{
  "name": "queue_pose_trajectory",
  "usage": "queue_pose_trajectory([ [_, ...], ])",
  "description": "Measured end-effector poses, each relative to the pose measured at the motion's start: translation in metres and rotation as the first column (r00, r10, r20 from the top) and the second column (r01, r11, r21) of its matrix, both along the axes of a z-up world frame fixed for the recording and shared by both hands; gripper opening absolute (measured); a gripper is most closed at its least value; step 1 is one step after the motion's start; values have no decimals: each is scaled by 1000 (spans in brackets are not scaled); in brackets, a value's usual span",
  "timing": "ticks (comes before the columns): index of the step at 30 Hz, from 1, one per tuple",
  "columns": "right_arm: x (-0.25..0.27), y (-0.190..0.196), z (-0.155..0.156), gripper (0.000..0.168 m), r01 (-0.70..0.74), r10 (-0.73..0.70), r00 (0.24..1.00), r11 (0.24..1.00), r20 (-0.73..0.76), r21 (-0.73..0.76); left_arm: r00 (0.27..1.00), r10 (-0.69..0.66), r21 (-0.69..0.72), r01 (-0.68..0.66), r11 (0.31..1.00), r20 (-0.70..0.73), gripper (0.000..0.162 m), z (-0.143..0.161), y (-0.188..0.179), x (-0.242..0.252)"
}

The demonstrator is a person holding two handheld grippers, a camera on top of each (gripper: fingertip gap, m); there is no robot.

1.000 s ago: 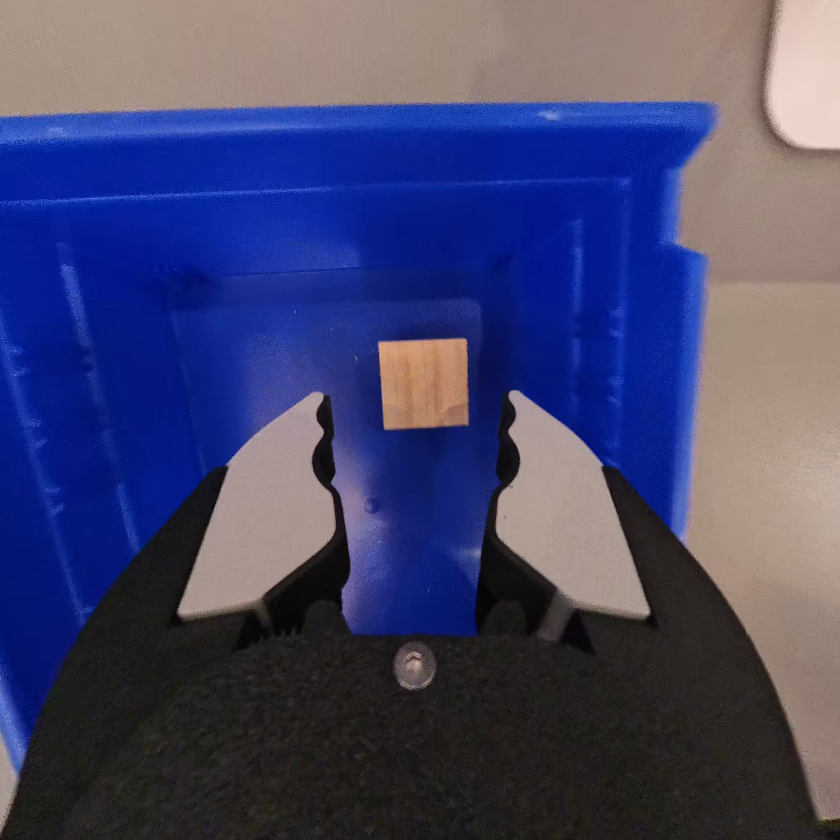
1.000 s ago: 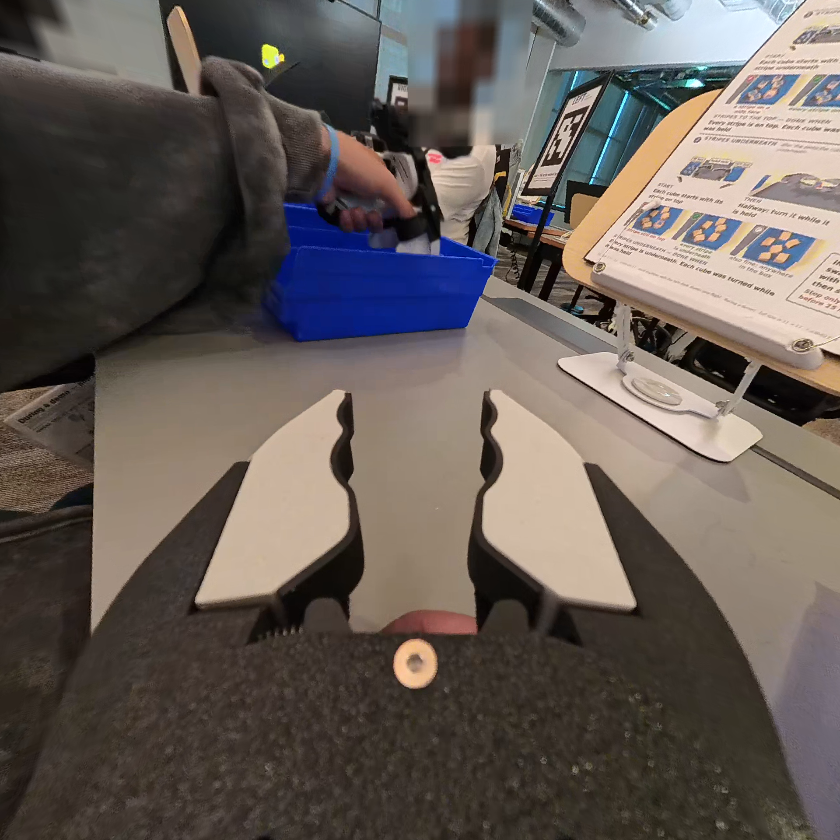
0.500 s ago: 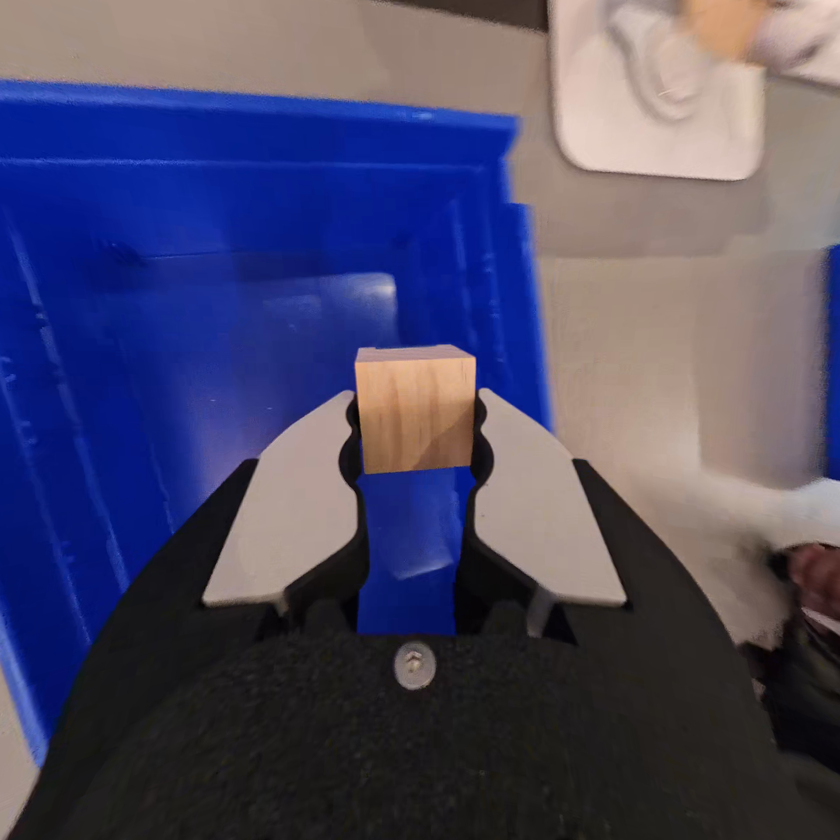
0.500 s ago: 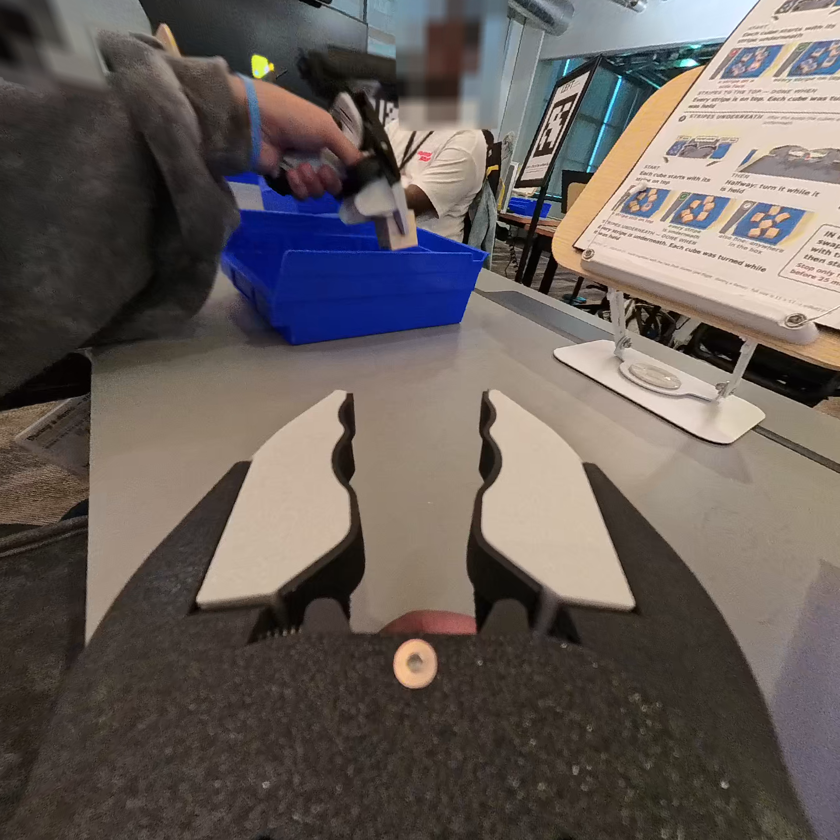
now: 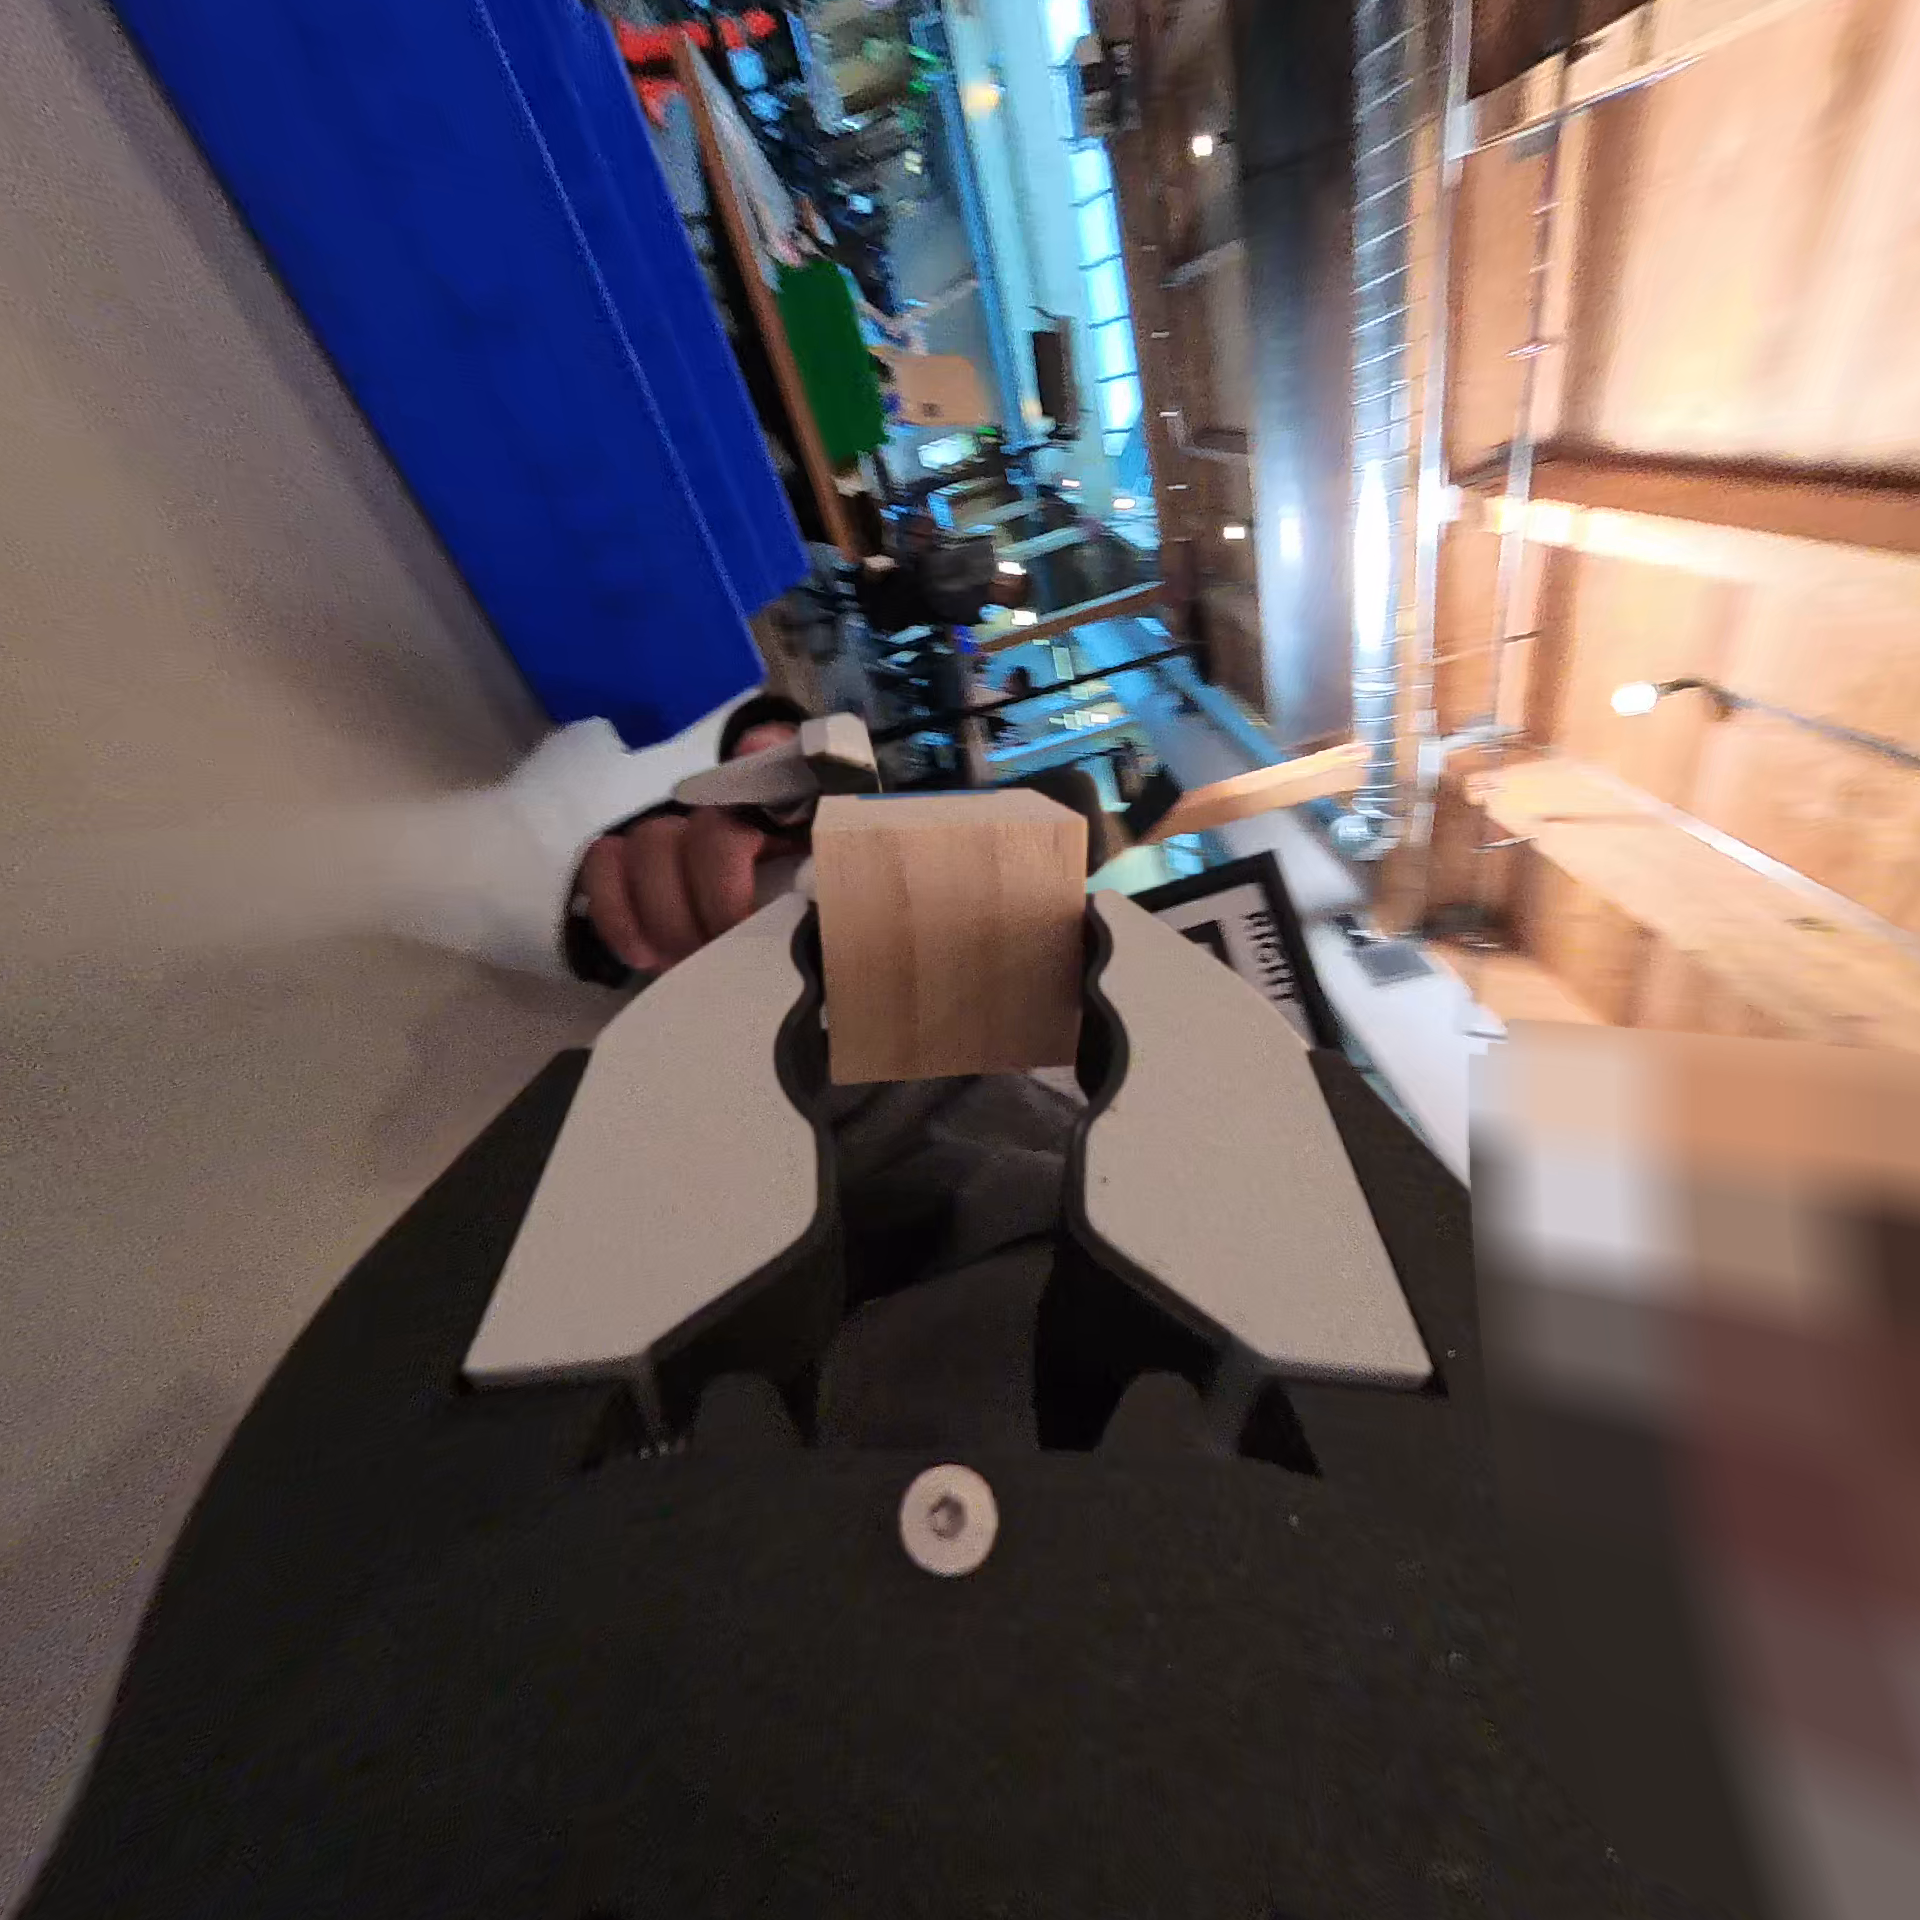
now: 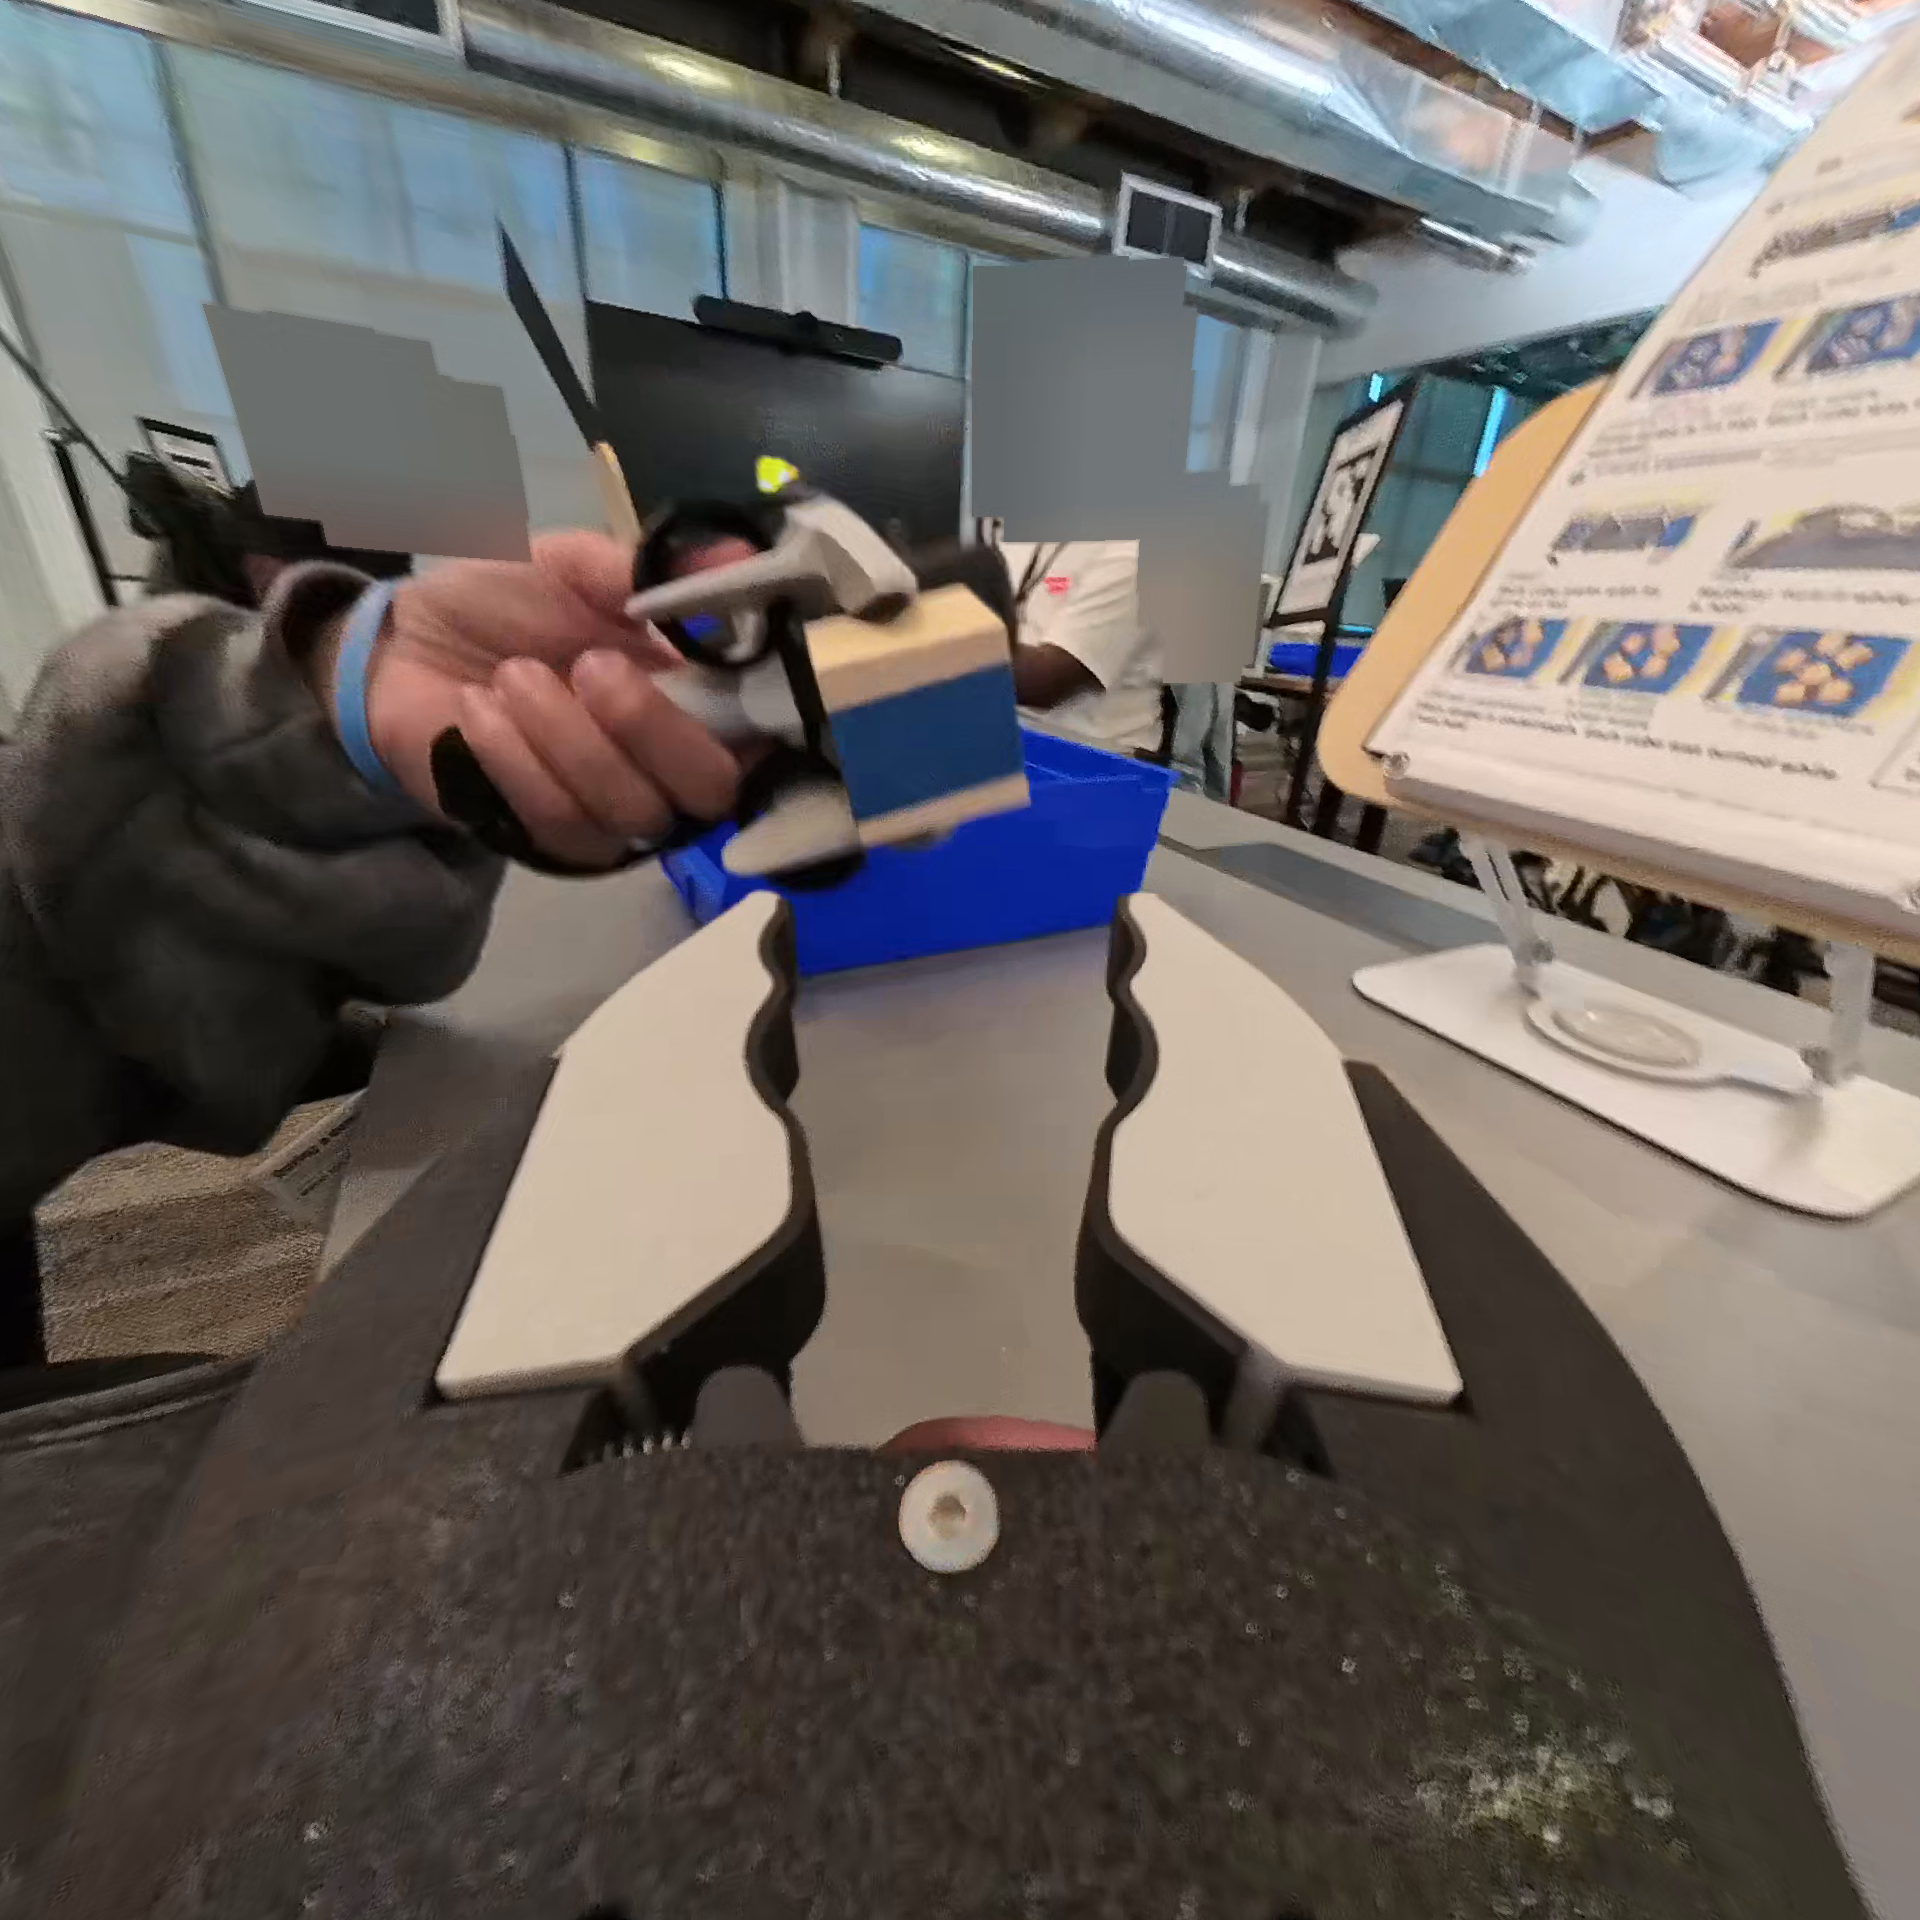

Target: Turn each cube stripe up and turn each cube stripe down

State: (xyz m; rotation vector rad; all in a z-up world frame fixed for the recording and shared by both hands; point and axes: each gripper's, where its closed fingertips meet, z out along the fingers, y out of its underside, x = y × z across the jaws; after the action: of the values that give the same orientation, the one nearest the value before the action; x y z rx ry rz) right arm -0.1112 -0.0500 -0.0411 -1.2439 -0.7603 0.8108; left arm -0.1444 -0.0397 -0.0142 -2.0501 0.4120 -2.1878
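My left gripper [image 5: 951, 935] is shut on a wooden cube [image 5: 951, 940] and holds it in the air, rolled on its side. In the left wrist view only plain wood faces show. In the right wrist view the left gripper [image 6: 831, 707] holds the cube [image 6: 925, 727] above the blue bin [image 6: 935, 894], with a broad blue stripe facing my right gripper. My right gripper [image 6: 951, 935] is open and empty, low over the grey table [image 6: 945, 1195], just below and short of the cube.
An instruction sheet on a wooden board with a white stand [image 6: 1662, 1081] is at the right. The blue bin [image 5: 468, 312] also shows in the left wrist view. Farther off, a hand in a white sleeve [image 5: 644, 883] holds another gripper with a block.
My left gripper closed on the cube in the bin, lifted it out, rolled sideways and came toward my right gripper. The right gripper stayed open and tilted up a little.
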Motion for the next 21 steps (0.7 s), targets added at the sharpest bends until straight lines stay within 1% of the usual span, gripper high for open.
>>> queue_pose_trajectory([
  [2,-2,0,5,62,-23,23,1000,999,10,35,998,-25,-65,29,997,56,45,-7,-5,17],
  [5,-6,2,5,62,-38,36,999,998,39,59,999,-13,-129,19,991,48,45,-26,-1,29],
  [7,-10,7,-1,63,-34,32,998,999,62,43,997,-6,-177,19,984,76,45,-30,3,29],
  [13,-11,32,-6,82,-1,1,999,1000,36,-20,997,16,-180,-1,984,80,44,-31,11,22],
  [16,-19,35,-7,87,-17,17,998,1000,60,-5,997,9,-180,5,984,76,45,-33,11,18],
  [17,-24,34,-11,85,-30,31,996,1000,83,-6,997,4,-186,11,983,77,45,-34,10,18],
  [18,-30,31,-16,76,-59,60,991,998,117,-13,997,0,-193,15,981,78,44,-36,9,19],
  [19,-35,26,-23,46,-91,94,982,996,165,-27,997,-7,-198,22,980,78,44,-38,7,19],
  [21,-35,26,-24,45,-68,69,978,998,195,-7,995,-7,-212,28,977,101,44,-39,8,17],
])
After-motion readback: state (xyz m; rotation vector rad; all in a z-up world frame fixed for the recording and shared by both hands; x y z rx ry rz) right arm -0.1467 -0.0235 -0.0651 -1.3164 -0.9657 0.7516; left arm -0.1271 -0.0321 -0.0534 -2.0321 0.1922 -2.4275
